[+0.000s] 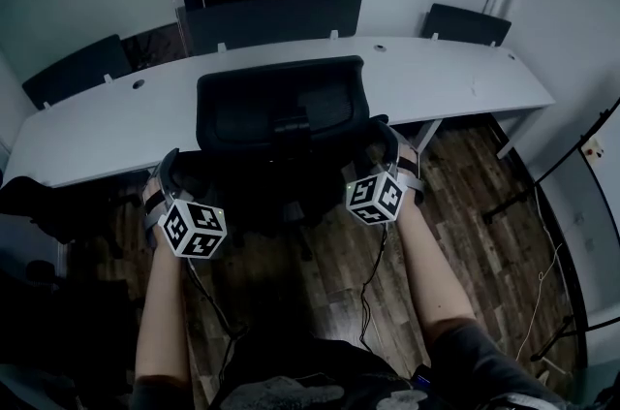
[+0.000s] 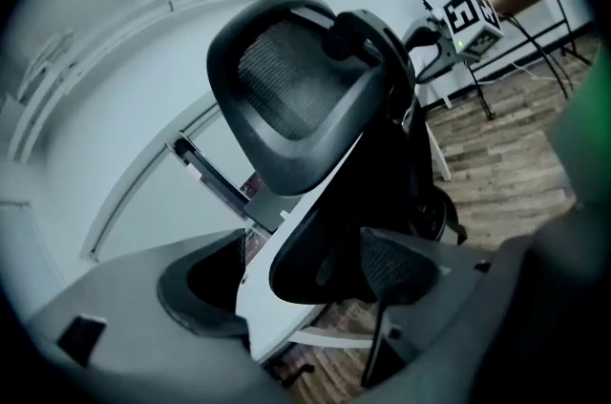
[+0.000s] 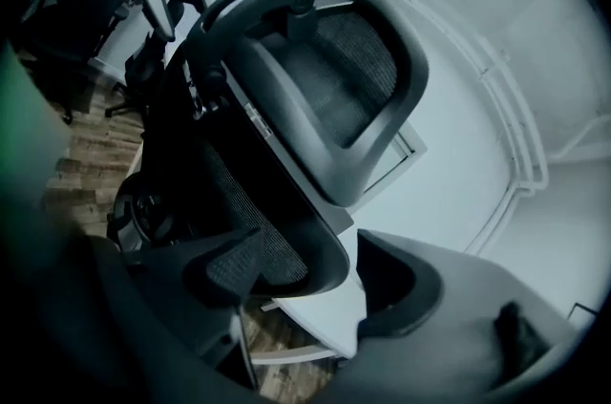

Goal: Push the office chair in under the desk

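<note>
A black mesh office chair stands with its back toward me in front of the long white desk; its seat is in shadow below. My left gripper is at the backrest's left edge and my right gripper at its right edge. In the left gripper view the backrest edge lies between the jaws of the left gripper, with white desk showing in the gap beside one pad. The right gripper straddles the other backrest edge the same way. Both stand open.
Three dark chairs stand behind the desk: one in the middle, one at the right, one at the left. Another dark seat is at my left. Cables trail over the wooden floor; stand legs are on the right.
</note>
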Demonstrator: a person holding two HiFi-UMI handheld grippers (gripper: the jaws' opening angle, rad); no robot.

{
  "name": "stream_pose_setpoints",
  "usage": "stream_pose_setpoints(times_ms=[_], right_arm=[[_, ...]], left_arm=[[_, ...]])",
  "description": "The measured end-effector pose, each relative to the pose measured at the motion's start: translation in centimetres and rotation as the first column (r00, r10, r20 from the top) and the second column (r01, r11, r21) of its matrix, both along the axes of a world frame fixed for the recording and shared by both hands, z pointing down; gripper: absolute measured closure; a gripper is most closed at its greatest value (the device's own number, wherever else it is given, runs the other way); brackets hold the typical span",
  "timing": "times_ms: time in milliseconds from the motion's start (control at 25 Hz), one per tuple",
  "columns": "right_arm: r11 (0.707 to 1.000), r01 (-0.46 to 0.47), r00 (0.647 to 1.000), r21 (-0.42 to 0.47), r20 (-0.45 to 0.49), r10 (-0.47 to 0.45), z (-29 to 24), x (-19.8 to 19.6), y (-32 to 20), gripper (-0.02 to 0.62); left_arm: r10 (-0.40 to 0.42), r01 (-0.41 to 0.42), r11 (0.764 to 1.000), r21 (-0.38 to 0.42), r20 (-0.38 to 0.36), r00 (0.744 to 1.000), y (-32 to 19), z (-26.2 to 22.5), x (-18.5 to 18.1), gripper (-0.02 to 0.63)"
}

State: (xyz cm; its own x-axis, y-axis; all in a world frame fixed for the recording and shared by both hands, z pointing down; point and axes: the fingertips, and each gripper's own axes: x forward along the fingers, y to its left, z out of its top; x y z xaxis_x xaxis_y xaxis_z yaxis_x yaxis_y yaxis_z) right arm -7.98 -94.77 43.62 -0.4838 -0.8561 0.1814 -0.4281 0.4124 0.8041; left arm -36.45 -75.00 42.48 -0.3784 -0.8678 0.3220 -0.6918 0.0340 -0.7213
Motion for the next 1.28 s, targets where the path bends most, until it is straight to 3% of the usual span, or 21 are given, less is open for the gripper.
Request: stream_pose_setpoints(times_ms=[240,360,720,1000,1120,1280], right_arm=[[0.999,-0.022,0.986,-0.047,0.164,0.029,-2.2,2.7,3.1,0.293],[0.993,0.01,0.979,-0.119,0.203,0.015,-2.6,2.6,4.5,0.293],[0.98,0.054,0.967,-0.19,0.256,-0.003,-3.1,-0.4,12.0,0.302],[0.974,0.05,0.956,-0.22,0.294,0.018,-2.9,-3.9,21.0,0.318],[0.974,0.045,0.949,-0.223,0.315,0.028,-3.1,-4.2,24.7,0.34],[0.984,0.021,0.927,-0.177,0.373,0.048,-4.6,-3.9,29.4,0.468]], left_arm=[[0.009,0.019,0.989,0.146,-0.188,0.982,3.1,-1.5,3.0,0.244],[0.034,0.015,0.983,0.184,-0.26,0.965,3.3,-1.8,3.6,0.245],[0.105,-0.015,0.972,0.234,-0.377,0.92,8.1,-2.7,4.0,0.273],[0.161,-0.054,0.972,0.227,-0.488,0.858,15.7,-1.1,3.1,0.345],[0.186,-0.064,0.966,0.251,-0.498,0.847,18.6,-1.2,3.1,0.42],[0.239,-0.078,0.947,0.313,-0.518,0.821,22.4,-2.7,3.9,0.519]])
